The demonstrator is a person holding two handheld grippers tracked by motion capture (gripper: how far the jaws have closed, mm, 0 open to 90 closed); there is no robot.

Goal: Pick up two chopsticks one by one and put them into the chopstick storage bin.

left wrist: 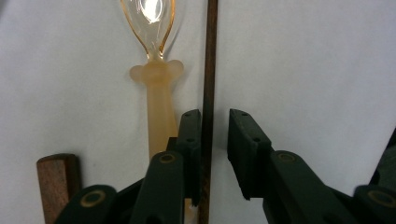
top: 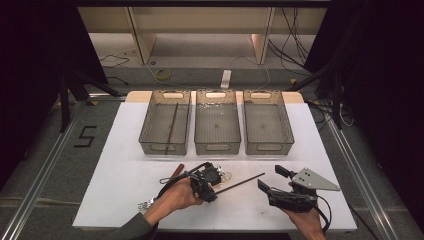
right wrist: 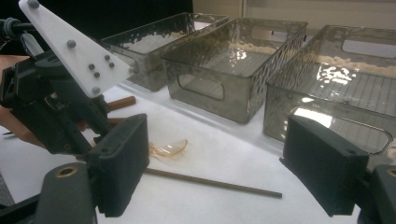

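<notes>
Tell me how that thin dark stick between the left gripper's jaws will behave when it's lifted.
The thin dark stick looks straight and rigid, so it probably won't droop. The left gripper has it near one end, so it may pivot. Being slender and perhaps round, it could roll on the white table.

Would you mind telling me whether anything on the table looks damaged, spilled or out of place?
Nothing looks damaged or spilled. The three bins stand in a tidy row, one holding a dark stick. Loose on the table lie a thin dark chopstick and a translucent orange spoon, apparently awaiting sorting.

Three bins wall the far side; table beside them seems open.
</notes>
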